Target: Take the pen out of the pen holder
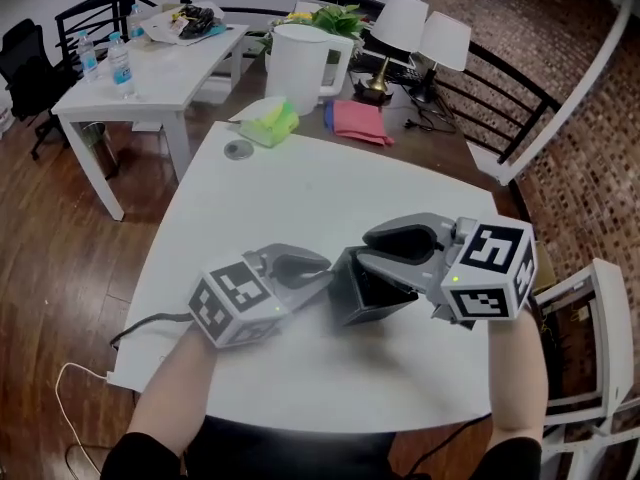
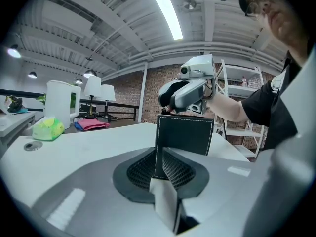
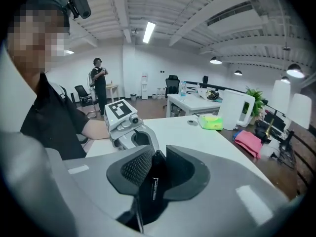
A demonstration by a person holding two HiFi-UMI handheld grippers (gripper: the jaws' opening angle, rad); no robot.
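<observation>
A black square pen holder (image 1: 352, 303) (image 2: 185, 132) stands near the front of the white table (image 1: 300, 198). My left gripper (image 1: 325, 273) (image 2: 160, 154) is shut on the holder's near wall. My right gripper (image 1: 375, 253) (image 3: 157, 154) hangs over the holder's open top, tilted down. A black pen (image 3: 154, 179) stands between its jaws. It lies against one pad, with a thin dark gap to the other. The pen's lower end is hidden in the dark below the jaws. In the head view the pen is hidden by the right gripper.
At the table's far edge lie a green object (image 1: 270, 123) and a small metal disc (image 1: 238, 149). Beyond stand a white jug (image 1: 300, 68), a pink cloth (image 1: 358, 121) and two lamps (image 1: 420, 28). A second white table (image 1: 150, 68) is at the back left, a white chair (image 1: 590, 318) at the right.
</observation>
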